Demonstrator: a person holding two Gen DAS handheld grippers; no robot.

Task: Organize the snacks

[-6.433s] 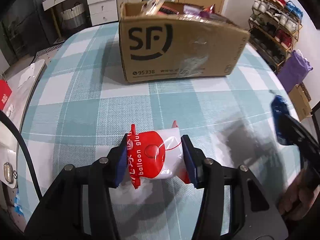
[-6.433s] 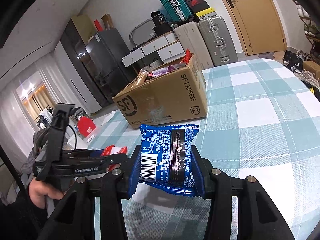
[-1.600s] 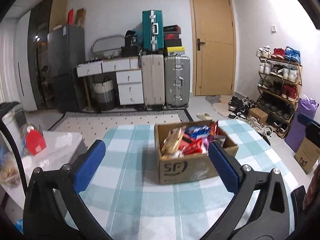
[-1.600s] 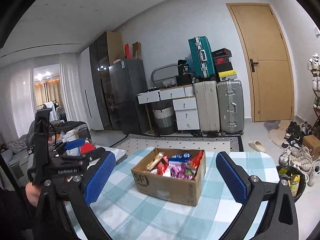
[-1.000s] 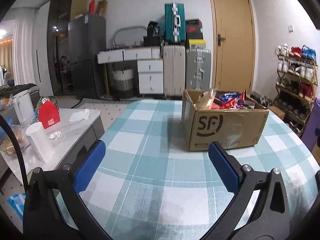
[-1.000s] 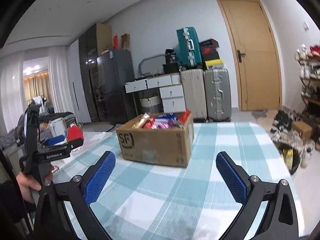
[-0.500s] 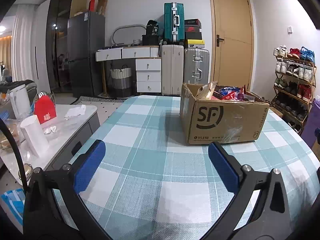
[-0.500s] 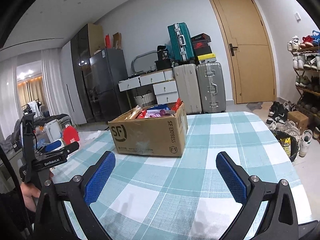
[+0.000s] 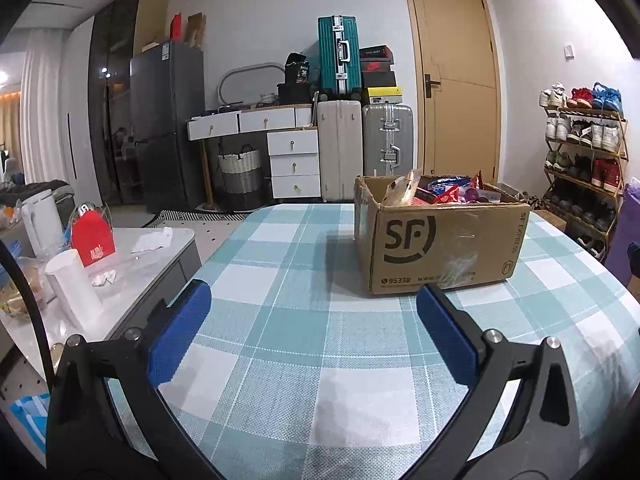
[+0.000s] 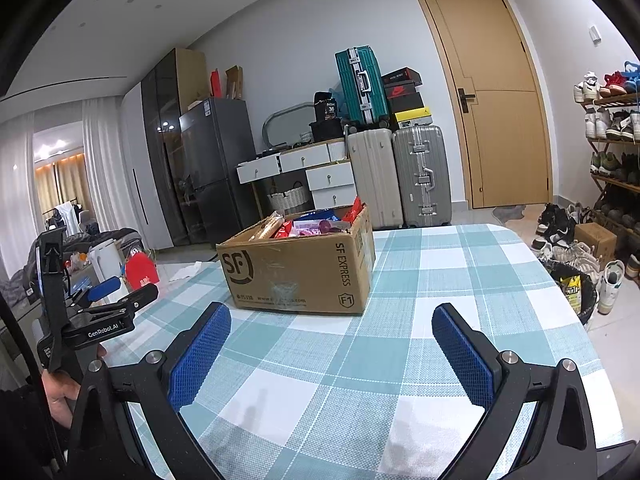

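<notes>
Nearest the cameras, the left gripper [image 9: 312, 312] and the right gripper [image 10: 331, 334] both hang with their blue pads spread wide and nothing between them, low over the checked tablecloth [image 9: 288, 360]; the left tool also shows at the edge of the right wrist view, gripped by a hand [image 10: 60, 390]. No loose snack lies on the cloth in either view. Further on stands the cardboard box [image 9: 440, 248], its top open and heaped with snacks [image 10: 316, 224] that poke above the rim. The likely trouble is that heap: a packet nudged by a passing finger could slide over the rim, and a push on the box's wall might shift it on the smooth cloth. Beyond the table are a side counter with a white cup [image 9: 74, 288], then suitcases [image 10: 396, 176], a dark fridge [image 9: 168, 124], a wooden door [image 10: 504, 100] and a shoe rack [image 9: 580, 160].
</notes>
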